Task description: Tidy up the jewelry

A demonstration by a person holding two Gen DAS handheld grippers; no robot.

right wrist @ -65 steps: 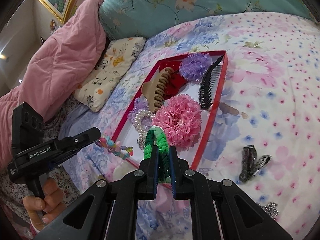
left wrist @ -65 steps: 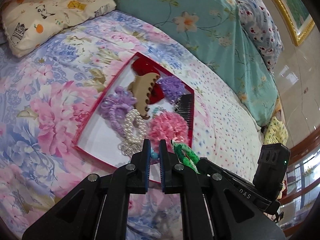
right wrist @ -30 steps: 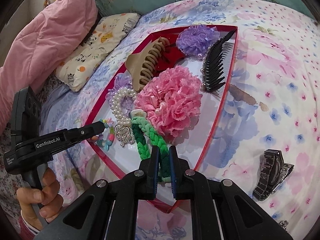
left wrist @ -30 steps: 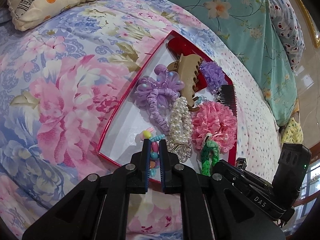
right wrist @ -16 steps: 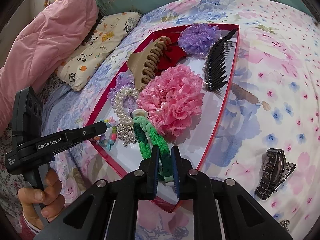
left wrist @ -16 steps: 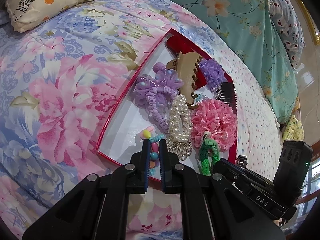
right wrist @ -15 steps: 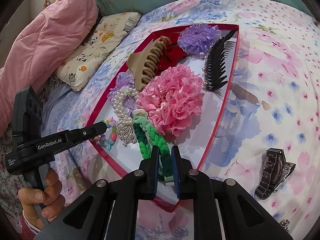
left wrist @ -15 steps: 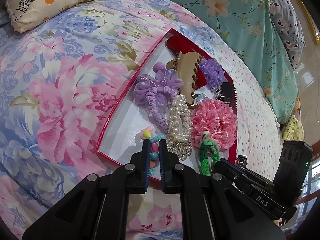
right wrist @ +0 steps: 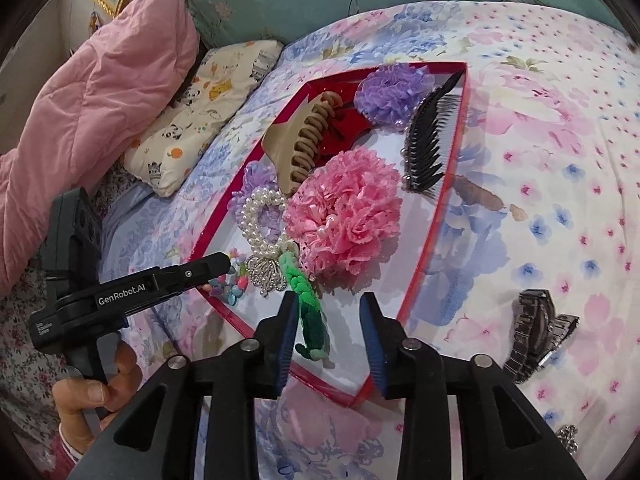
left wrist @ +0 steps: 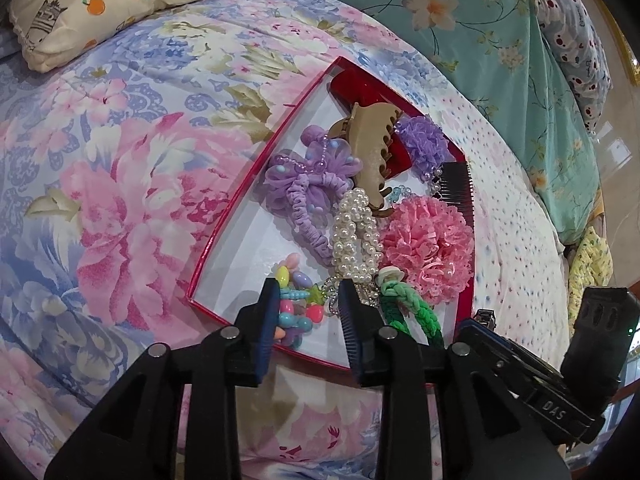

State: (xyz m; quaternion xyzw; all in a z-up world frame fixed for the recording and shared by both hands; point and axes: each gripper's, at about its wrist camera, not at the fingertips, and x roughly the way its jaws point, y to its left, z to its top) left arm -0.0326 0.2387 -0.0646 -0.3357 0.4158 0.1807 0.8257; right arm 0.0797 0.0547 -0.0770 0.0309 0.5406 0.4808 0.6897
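Left wrist view: the left gripper [left wrist: 307, 312] hangs over the near corner of the red tray [left wrist: 244, 184] on the bed [left wrist: 120, 160], its jaws opening. The colourful bead bracelet [left wrist: 296, 304] lies on the tray floor between them, against the left pad and clear of the right. It is a loose heap of pastel oval beads with a small green star. Just right of the jaws lies the green braided band [left wrist: 408, 308], beside the pearl bracelet [left wrist: 356, 236] and the pink flower scrunchie [left wrist: 430, 244].

Right wrist view: the right gripper [right wrist: 329, 322] is over the tray's near edge, its jaws opening. The green braided band [right wrist: 308, 308] lies in the tray between them, close to the left pad, not pressed. It is a plaited cord, light green fading to dark. Outside the tray, to its right, a dark wristwatch [right wrist: 536, 332] lies on the bed.
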